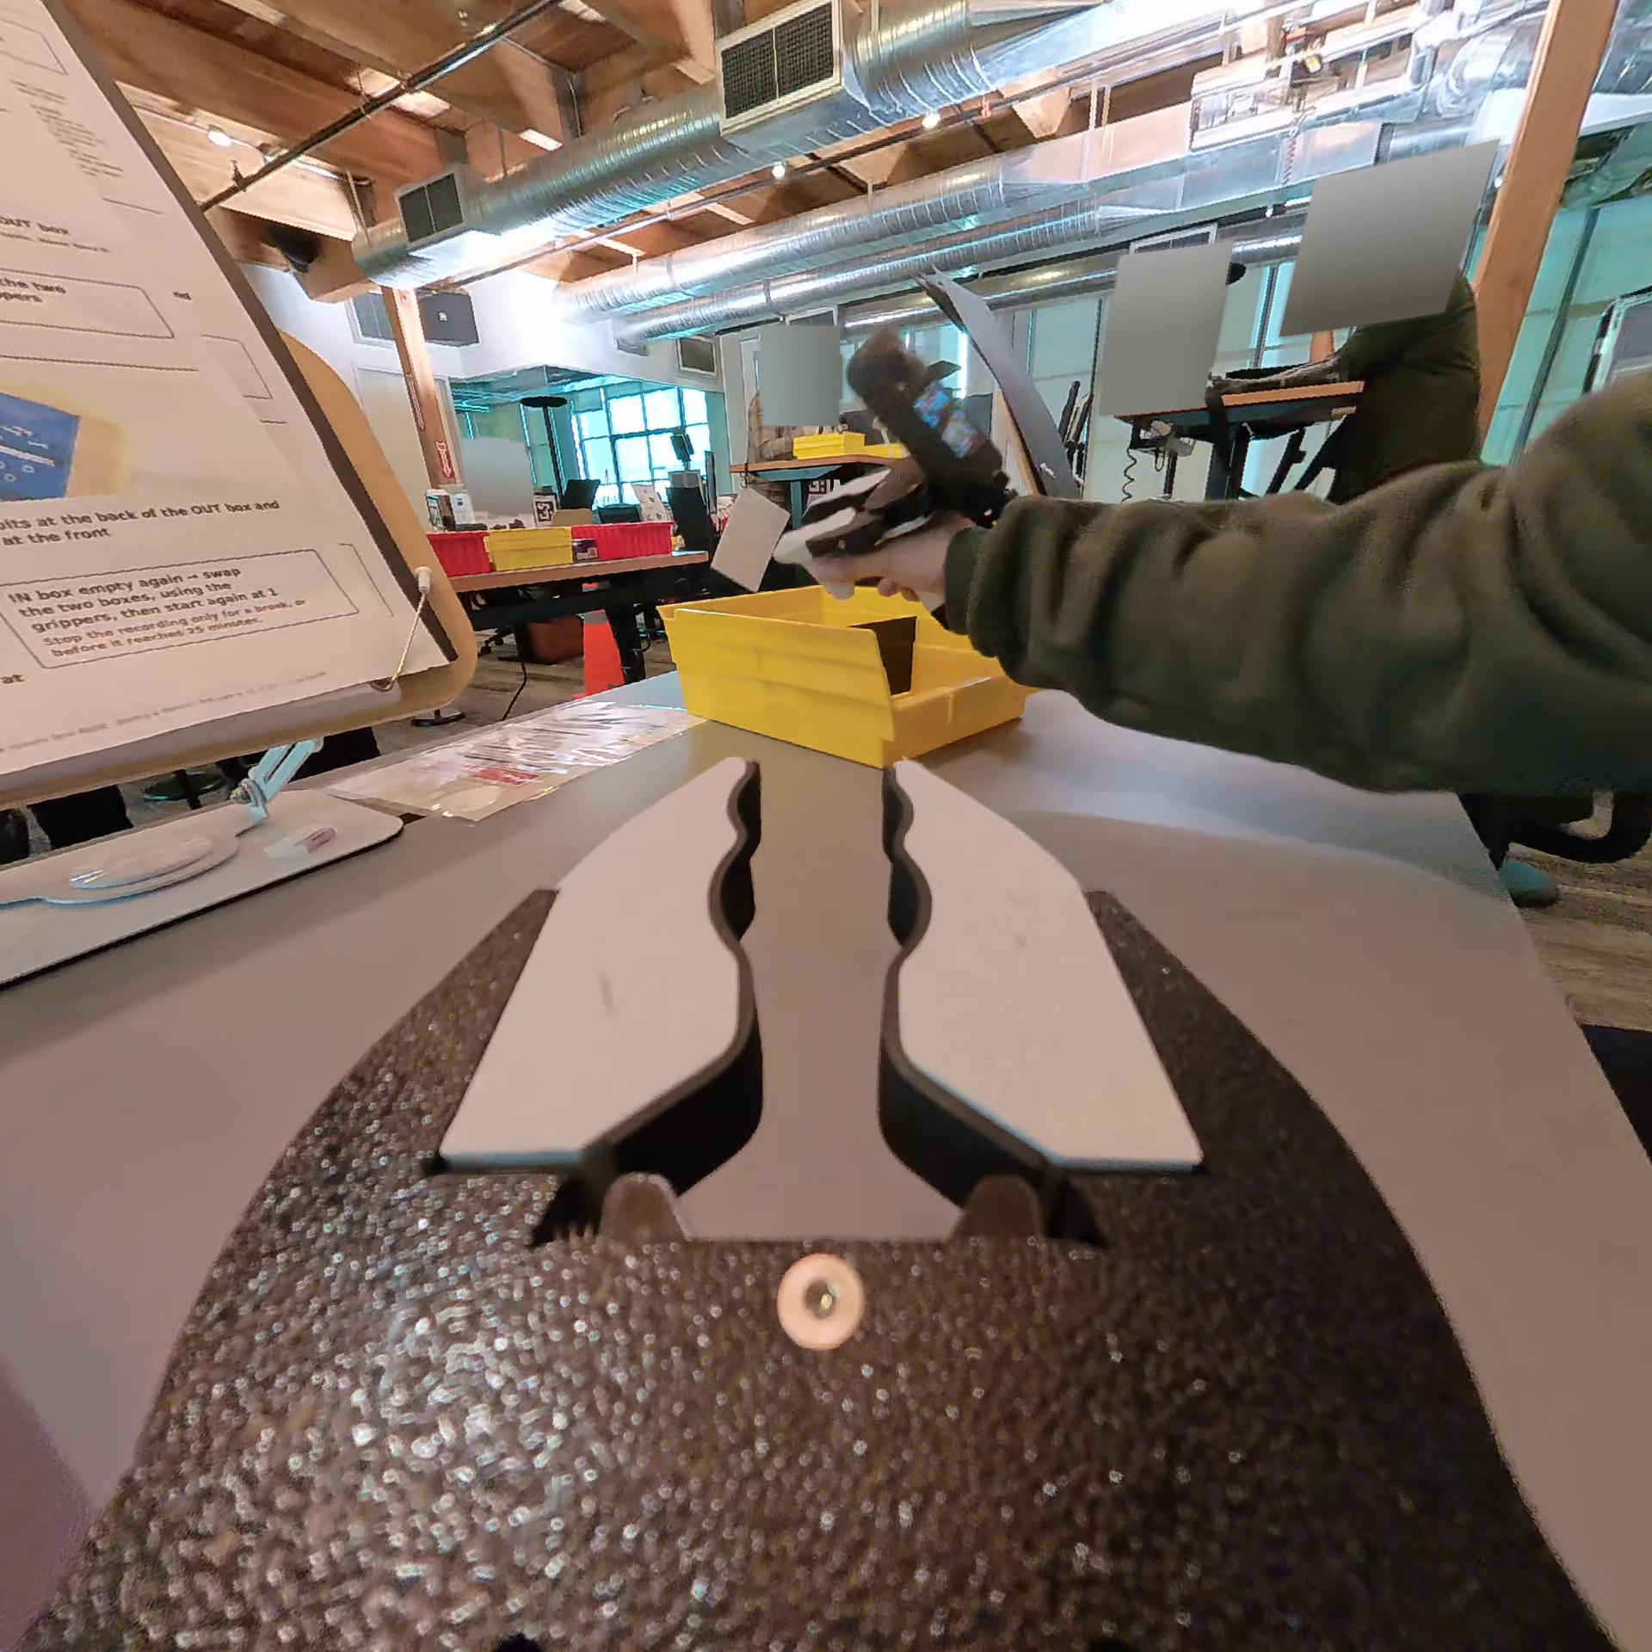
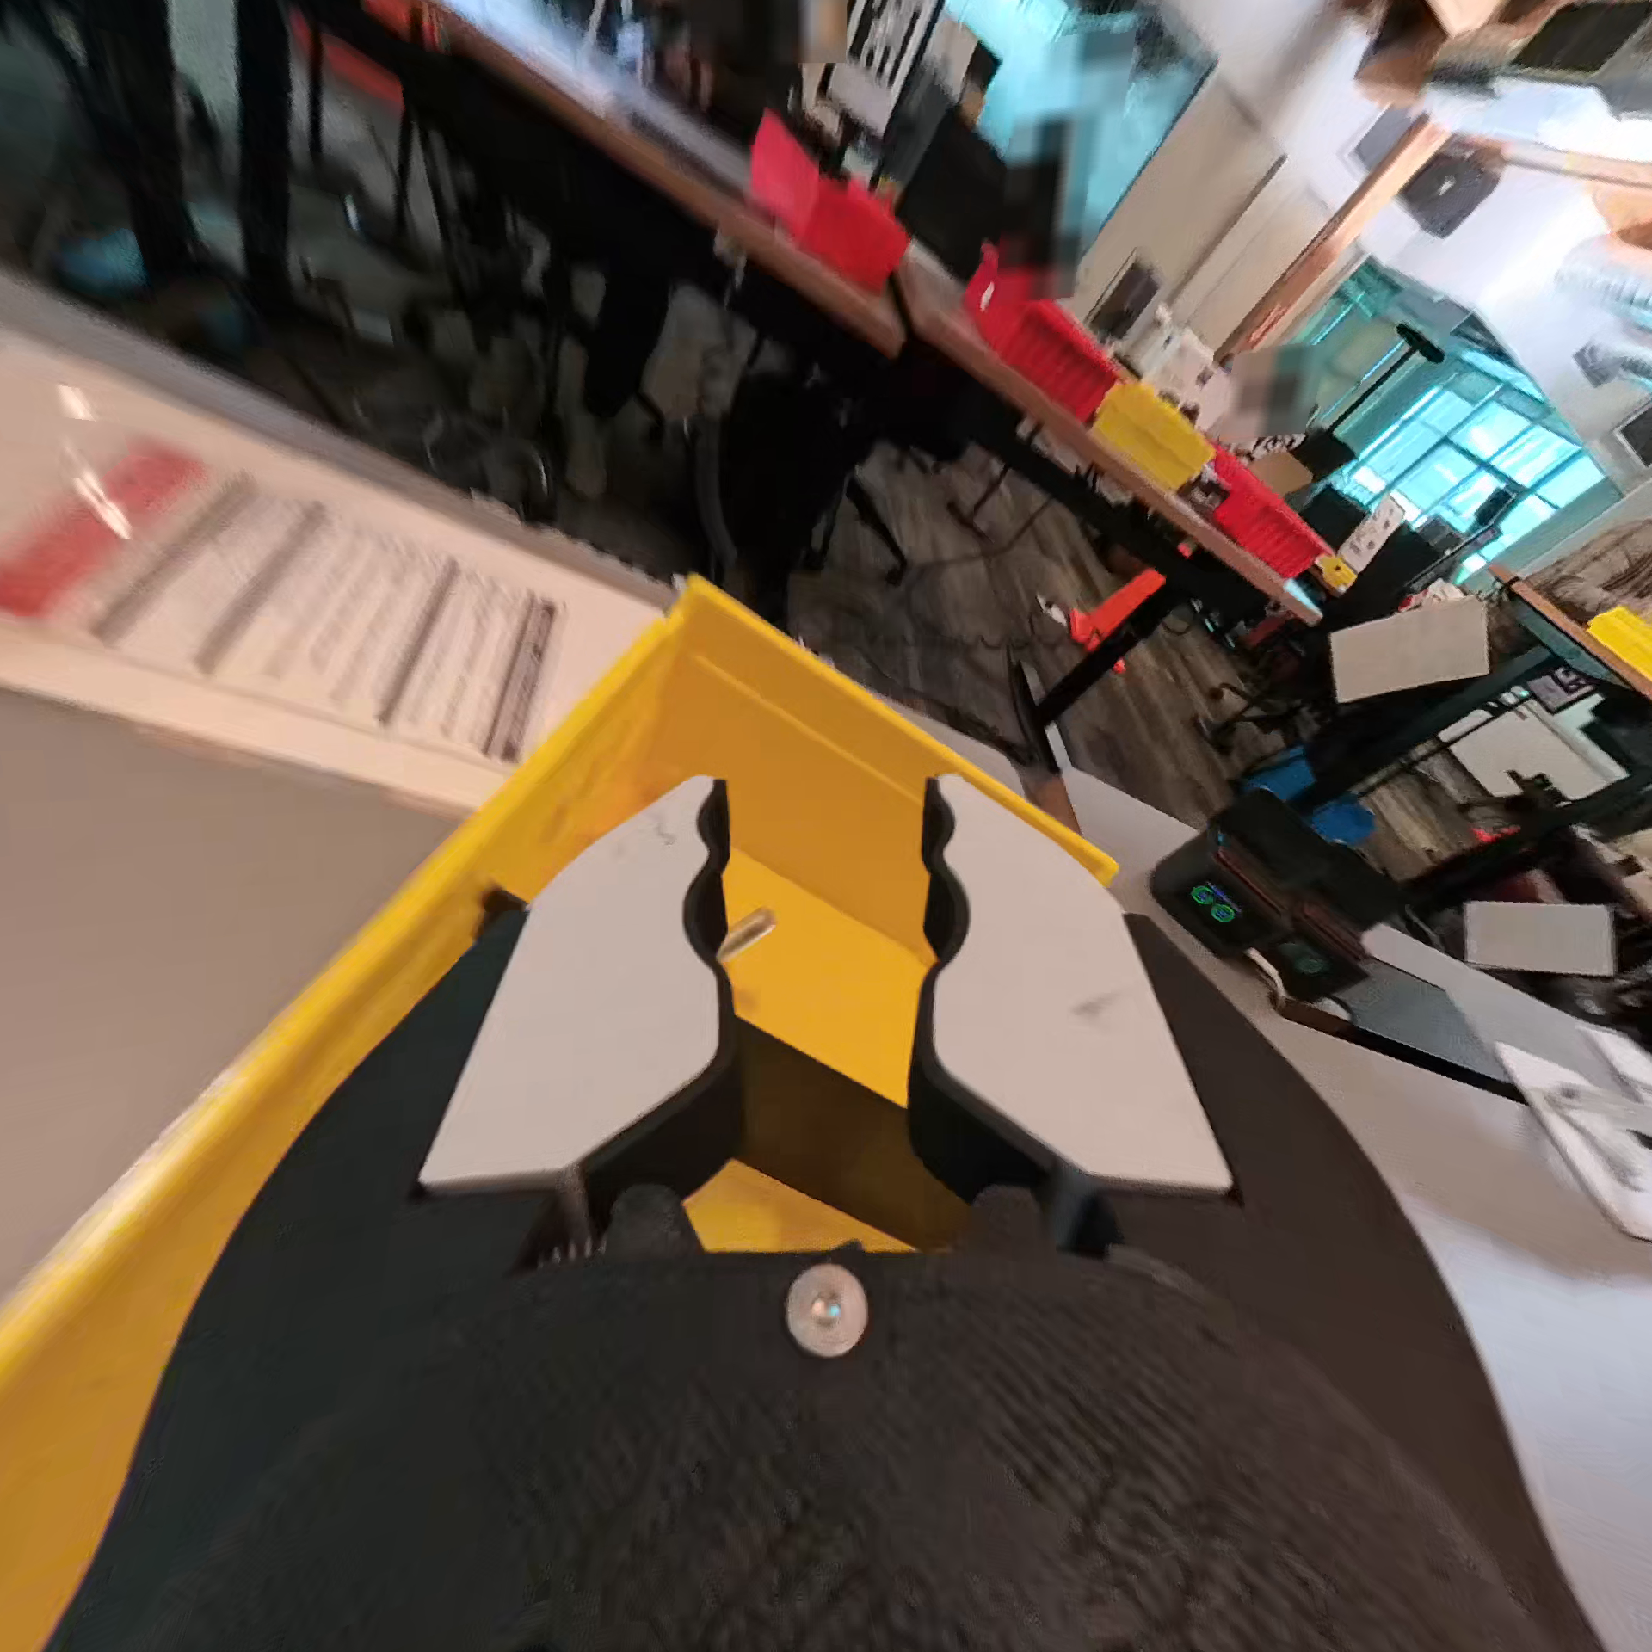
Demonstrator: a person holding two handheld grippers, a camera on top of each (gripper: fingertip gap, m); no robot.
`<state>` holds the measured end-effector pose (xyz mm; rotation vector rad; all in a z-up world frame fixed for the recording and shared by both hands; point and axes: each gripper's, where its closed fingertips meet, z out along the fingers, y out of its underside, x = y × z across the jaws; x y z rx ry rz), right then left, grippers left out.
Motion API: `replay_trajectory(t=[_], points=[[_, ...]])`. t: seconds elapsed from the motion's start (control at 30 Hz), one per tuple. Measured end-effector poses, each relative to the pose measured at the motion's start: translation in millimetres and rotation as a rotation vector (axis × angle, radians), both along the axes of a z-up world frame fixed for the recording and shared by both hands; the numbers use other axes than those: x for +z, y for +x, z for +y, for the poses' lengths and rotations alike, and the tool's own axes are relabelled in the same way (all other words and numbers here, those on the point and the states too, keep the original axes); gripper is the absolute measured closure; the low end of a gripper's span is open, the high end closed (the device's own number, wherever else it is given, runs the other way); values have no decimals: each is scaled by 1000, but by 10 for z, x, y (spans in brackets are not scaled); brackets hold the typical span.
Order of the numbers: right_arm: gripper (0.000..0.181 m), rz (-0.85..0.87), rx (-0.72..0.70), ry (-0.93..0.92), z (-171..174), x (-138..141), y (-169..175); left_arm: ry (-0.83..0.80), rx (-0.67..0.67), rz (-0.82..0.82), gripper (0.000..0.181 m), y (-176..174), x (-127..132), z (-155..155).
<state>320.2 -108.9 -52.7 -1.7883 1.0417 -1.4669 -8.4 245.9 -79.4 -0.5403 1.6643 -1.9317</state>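
Grey tabletop (image 1: 1251,894) in an open workshop with exposed ducts and rows of desks carrying red and yellow bins is seen beneath both tools. Between the spread fingers of the right gripper (image 2: 822,858) nothing is held; its jaws are released, and a small brass-coloured pin (image 2: 747,931) is seen just beside the inner edge of the left-hand finger, over the floor of the yellow bin (image 2: 572,804). Whether the pin is touching that finger or lying on the bin floor below cannot be told, since the right wrist view is blurred. Its long axis is seen running obliquely, from lower left to upper right. A dark divider slot is seen lower in the bin, nearer the gripper's body. Beyond the bin's left wall a laminated sheet (image 2: 268,572) is laid flat on the table, and a small black device with green lights (image 2: 1234,903) is seen to the right. The left gripper (image 1: 821,787) is held low over bare tabletop with its 2 jaws also released and empty, well apart from the bin. From its view the right gripper (image 1: 840,536), gripped by a hand in an olive sleeve (image 1: 1296,608), is seen poised above the bin, and a tilted instruction board (image 1: 179,447) on a stand is placed at the left. The pin is therefore judged far nearer the right gripper.
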Motion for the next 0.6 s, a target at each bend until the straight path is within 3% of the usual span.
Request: replay_trajectory(t=[0.13, 0.2, 0.3, 0.4, 0.47, 0.53, 0.6], points=[[135, -131, 181, 188, 681, 303, -560, -33, 30, 40, 158, 54, 6, 83], [138, -132, 378, 323, 1244, 308, -964, -55, 55, 59, 160, 72, 63, 150], [144, -37, 722, 515, 2057, 98, -1591, -3, 67, 10, 164, -15, 271, 314], [140, -11, 901, 601, 2463, -155, -1982, 209, 192, -4, 164, 6, 375, 786], [138, 7, 932, 597, 2574, -261, -2098, 376, 248, 12, 163, 94, 373, 1151], [134, 17, 990, 572, 2667, -330, -2204, 637, 235, -29, 168, 228, 243, 1432], [129, 63, 1008, 569, 2717, -440, -2237, 916, 213, -170, 156, 409, 88, 1620]])
